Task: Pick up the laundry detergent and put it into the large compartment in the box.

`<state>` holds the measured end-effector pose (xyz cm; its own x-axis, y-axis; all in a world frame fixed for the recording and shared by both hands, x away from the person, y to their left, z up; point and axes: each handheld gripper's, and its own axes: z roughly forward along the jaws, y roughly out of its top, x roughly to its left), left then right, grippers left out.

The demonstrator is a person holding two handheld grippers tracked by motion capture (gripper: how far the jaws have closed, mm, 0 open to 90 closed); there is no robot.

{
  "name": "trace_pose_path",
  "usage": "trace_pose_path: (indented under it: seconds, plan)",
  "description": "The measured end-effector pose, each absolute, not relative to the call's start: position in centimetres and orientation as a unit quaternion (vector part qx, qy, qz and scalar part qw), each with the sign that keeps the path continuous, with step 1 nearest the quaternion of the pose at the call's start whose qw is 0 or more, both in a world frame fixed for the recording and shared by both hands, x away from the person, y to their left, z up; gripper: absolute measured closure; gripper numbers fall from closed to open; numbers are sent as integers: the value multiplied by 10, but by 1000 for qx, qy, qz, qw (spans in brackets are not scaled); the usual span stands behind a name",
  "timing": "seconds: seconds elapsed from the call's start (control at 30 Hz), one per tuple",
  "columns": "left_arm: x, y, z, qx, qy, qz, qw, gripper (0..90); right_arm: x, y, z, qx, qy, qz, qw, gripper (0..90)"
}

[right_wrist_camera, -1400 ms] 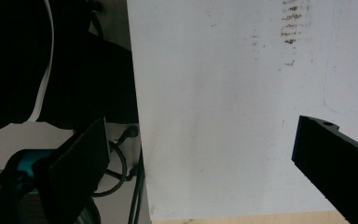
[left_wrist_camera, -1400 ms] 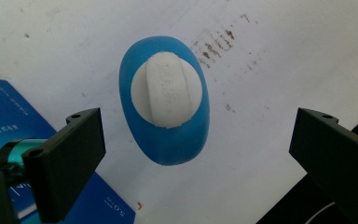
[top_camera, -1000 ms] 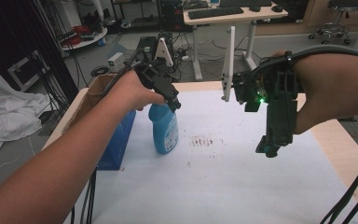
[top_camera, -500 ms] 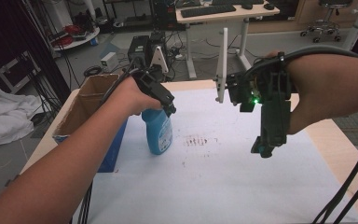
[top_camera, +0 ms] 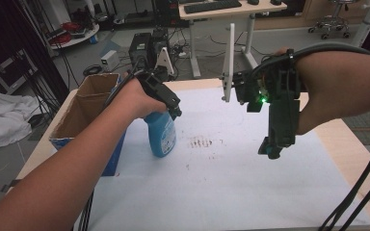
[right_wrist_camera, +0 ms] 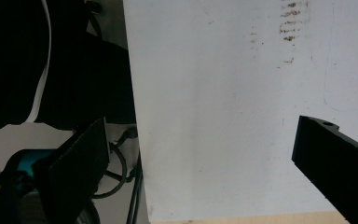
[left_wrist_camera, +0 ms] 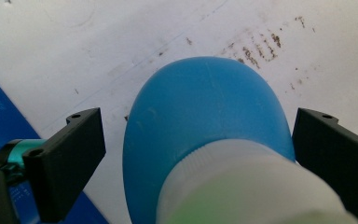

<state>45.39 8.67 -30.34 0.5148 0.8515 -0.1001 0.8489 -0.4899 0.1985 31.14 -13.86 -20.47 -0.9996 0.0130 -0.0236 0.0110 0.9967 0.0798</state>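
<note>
Blue plastic spray bottle [left_wrist_camera: 205,135] with a white cap stands upright on the white paper-covered surface [top_camera: 231,187] between the left gripper's [top_camera: 166,103] wide-open jaws, ungripped. A careless closing could tip it toward the nearby cardboard box [top_camera: 84,115]. Farther right, the right gripper [top_camera: 272,147] hangs open and empty.

Left hand-held gripper [top_camera: 166,98] over blue spray bottle [top_camera: 162,135], cardboard box [top_camera: 84,113] beside, right hand-held gripper [top_camera: 272,148] aloft
</note>
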Motion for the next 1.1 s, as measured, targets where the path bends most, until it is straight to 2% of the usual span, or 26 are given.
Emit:
trace_pose_path:
  seconds: [0.4, 0.9, 1.1]
  plan:
    - [453, 90, -304, 864, 494, 4, 101, 112, 312, -135, -206, 5, 999, 40, 11, 32]
    - [457, 85, -302, 869, 489, 3, 81, 146, 313, -135, -208, 7, 999, 40, 10, 32]
    - [460, 84, -300, 868, 490, -5, 76, 204, 313, -137, -207, 7, 999, 41, 10, 32]
